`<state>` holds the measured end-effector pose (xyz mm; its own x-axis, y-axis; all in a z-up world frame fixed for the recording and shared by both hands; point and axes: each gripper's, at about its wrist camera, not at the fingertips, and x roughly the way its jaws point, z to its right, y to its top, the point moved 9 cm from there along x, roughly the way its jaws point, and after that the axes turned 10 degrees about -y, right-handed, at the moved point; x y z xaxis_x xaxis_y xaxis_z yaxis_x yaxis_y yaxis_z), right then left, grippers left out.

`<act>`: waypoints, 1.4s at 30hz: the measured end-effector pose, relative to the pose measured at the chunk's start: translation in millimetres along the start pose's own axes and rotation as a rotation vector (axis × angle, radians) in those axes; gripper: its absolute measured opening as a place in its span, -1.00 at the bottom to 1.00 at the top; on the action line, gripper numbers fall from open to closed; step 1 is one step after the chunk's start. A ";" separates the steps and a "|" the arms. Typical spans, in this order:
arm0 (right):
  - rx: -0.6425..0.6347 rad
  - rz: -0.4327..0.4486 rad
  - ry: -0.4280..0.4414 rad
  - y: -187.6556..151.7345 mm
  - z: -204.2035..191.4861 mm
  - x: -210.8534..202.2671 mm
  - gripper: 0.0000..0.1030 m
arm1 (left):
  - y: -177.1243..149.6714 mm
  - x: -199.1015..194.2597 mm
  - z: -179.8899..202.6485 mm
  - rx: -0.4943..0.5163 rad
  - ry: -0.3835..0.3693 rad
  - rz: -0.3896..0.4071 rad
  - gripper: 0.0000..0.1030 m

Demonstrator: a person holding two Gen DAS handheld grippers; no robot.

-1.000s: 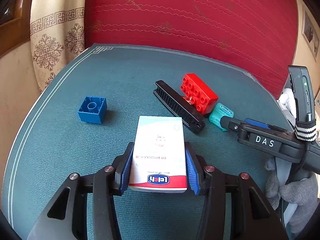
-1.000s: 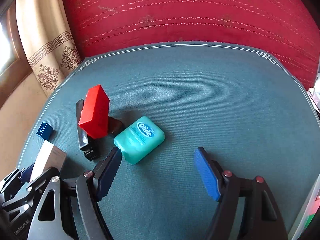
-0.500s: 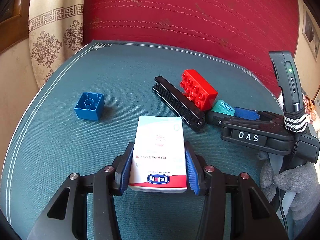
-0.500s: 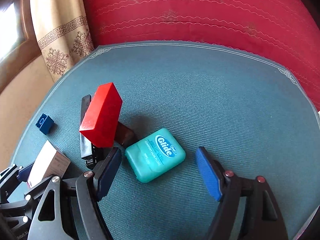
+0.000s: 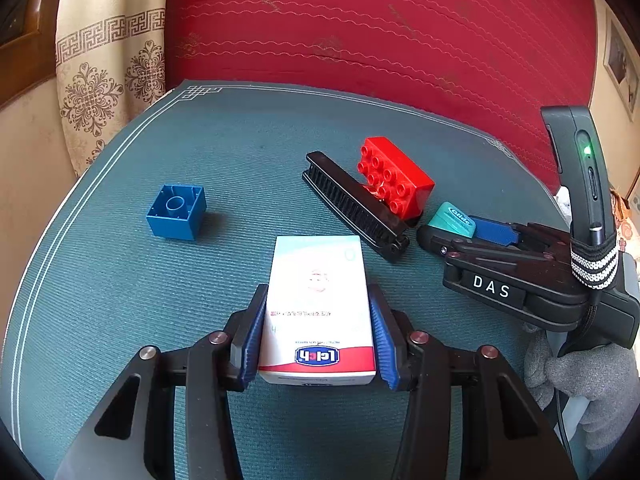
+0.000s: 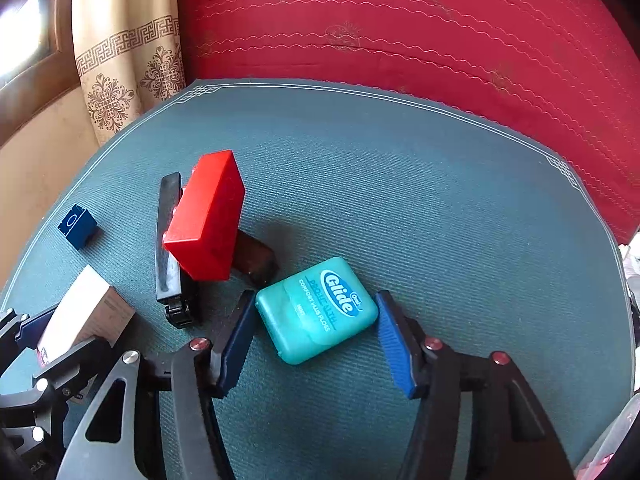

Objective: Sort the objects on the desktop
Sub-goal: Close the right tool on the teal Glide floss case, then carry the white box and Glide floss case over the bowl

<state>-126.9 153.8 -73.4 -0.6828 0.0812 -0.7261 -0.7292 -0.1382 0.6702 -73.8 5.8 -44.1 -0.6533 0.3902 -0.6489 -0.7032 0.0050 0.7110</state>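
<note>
My left gripper (image 5: 318,334) is shut on a white box (image 5: 318,308) with a red band, held low over the teal seat cushion (image 5: 240,152). My right gripper (image 6: 316,334) is open, its blue pads on either side of a teal Glide floss case (image 6: 318,310) that lies on the cushion; a small gap shows at each side. The floss case (image 5: 452,220) and right gripper (image 5: 464,236) also show in the left wrist view. The white box (image 6: 84,316) shows at the left of the right wrist view.
A red brick (image 5: 394,178) leans on a black comb-like bar (image 5: 354,206). A dark brown object (image 6: 256,258) lies under the red brick (image 6: 206,232). A blue brick (image 5: 176,212) lies open side up at the left. A red backrest (image 5: 360,28) rises behind.
My right gripper has moved forward so the floss case now sits between its pads, and the pads have closed in somewhat. The left gripper keeps hold of the white box, nearly still.
</note>
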 end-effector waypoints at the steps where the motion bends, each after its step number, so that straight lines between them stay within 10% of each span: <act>1: 0.005 -0.001 -0.002 -1.0 0.6 -1.1 0.22 | -0.2 -0.2 0.7 -0.001 -0.003 0.001 -0.03; 42: 0.279 0.123 -0.014 -95.5 76.7 -153.0 0.22 | -17.8 -16.6 74.7 0.090 -0.141 0.009 -0.03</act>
<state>43.7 230.3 -14.4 -0.7657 0.0949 -0.6362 -0.6243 0.1284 0.7706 -29.4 68.0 -25.8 -0.6092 0.5157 -0.6024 -0.6655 0.0807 0.7420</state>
